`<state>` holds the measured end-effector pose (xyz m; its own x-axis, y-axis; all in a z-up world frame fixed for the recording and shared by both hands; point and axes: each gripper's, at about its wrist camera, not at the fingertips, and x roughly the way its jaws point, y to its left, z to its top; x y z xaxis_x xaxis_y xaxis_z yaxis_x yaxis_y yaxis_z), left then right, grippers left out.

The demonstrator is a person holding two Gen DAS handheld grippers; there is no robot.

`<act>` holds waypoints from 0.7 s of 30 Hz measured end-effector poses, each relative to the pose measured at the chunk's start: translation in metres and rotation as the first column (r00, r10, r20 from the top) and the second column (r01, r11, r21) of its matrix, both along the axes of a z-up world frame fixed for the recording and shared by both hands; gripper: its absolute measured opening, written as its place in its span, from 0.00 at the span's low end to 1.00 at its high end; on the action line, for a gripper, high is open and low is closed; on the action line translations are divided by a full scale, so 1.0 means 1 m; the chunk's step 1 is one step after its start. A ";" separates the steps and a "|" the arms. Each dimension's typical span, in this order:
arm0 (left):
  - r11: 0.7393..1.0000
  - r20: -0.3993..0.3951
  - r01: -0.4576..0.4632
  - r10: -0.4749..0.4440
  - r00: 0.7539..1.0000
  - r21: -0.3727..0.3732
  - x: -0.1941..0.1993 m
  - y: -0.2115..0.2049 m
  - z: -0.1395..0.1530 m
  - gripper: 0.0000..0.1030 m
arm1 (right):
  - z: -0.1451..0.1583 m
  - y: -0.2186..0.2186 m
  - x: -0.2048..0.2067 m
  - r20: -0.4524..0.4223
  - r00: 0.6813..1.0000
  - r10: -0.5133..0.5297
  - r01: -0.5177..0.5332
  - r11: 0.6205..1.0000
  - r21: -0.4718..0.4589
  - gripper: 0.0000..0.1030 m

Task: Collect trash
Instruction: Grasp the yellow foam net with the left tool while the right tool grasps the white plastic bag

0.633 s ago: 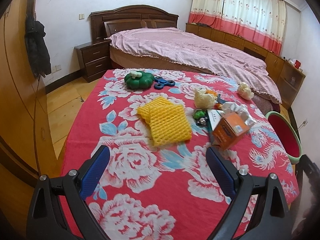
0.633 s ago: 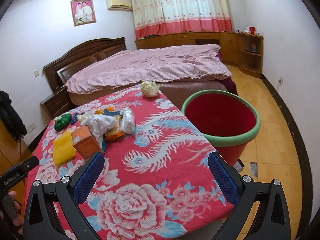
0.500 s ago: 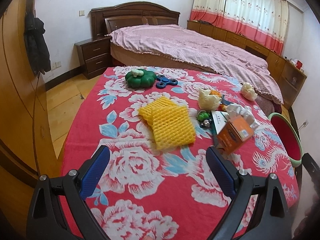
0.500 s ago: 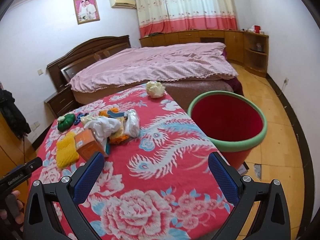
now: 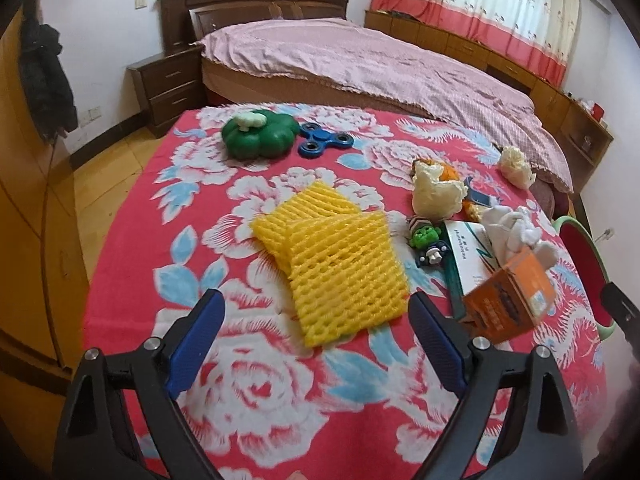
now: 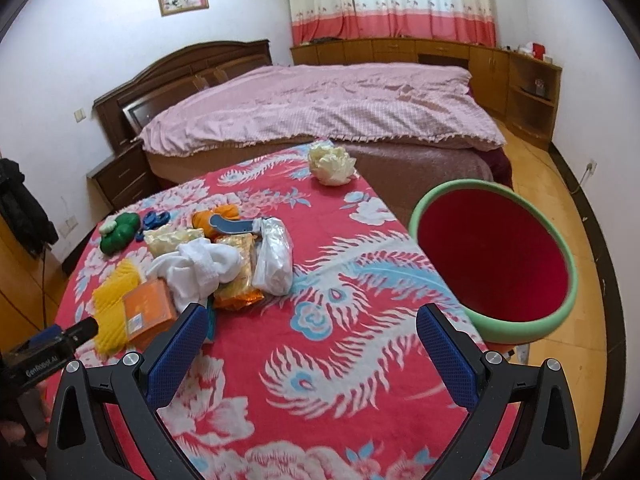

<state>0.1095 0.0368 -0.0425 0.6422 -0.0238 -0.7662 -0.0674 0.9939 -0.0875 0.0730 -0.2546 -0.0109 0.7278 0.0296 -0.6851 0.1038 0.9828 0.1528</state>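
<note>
Both claws gape, holding nothing: left gripper (image 5: 312,320) just short of the yellow foam net (image 5: 340,264); right gripper (image 6: 312,332) has the red bin (image 6: 560,322) at its right.

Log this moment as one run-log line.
left gripper: open, over yellow foam net | right gripper: open, empty | red bin: empty

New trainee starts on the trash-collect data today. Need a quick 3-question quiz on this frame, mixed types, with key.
1. True or false: the left gripper is shut on the yellow foam net.
2. Which lies nearest the bed?
A. crumpled paper ball
B. orange box
C. white cloth
3. Fill in: the red bin has a ____ rim.

Key: 1 false, both grippers open, the right gripper too; 2 A; 3 green.
</note>
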 end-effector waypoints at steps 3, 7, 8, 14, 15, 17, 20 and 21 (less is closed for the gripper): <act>1.000 0.001 0.009 -0.009 1.000 0.024 0.009 -0.003 -0.009 0.88 | -0.006 0.000 0.013 -0.024 1.000 0.006 -0.006 1.000 0.017 0.99; 1.000 -0.041 0.027 -0.027 0.999 -0.004 0.023 0.000 -0.022 0.84 | -0.015 0.002 0.030 -0.053 0.999 0.012 -0.010 0.999 0.046 0.87; 0.999 -0.049 0.031 -0.032 0.998 -0.012 0.025 0.001 -0.025 0.82 | -0.016 0.003 0.033 -0.060 0.998 0.010 -0.007 0.999 0.046 0.84; 0.998 -0.061 0.032 -0.035 0.998 -0.051 0.033 0.005 -0.035 0.82 | -0.027 0.007 0.053 -0.099 0.994 0.034 -0.028 0.997 0.066 0.73; 0.998 -0.059 0.031 -0.035 0.998 -0.055 0.033 0.005 -0.036 0.82 | -0.028 0.009 0.056 -0.105 0.994 0.041 -0.033 0.997 0.069 0.69; 0.998 -0.056 0.036 -0.038 0.998 -0.050 0.033 0.004 -0.036 0.81 | -0.032 0.010 0.061 -0.117 0.991 0.061 -0.053 0.996 0.074 0.62; 0.998 -0.057 0.036 -0.039 0.998 -0.052 0.030 0.003 -0.036 0.78 | -0.035 0.013 0.068 -0.125 0.988 0.086 -0.078 0.995 0.068 0.58; 0.998 -0.058 0.036 -0.039 0.998 -0.057 0.030 0.003 -0.036 0.77 | -0.036 0.014 0.069 -0.124 0.988 0.095 -0.087 0.994 0.068 0.55</act>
<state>0.1394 0.0398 -0.0784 0.5934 -0.0906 -0.7998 -0.0368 0.9895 -0.1395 0.1424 -0.2408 -0.0471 0.6277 0.1371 -0.7663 0.0364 0.9781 0.2049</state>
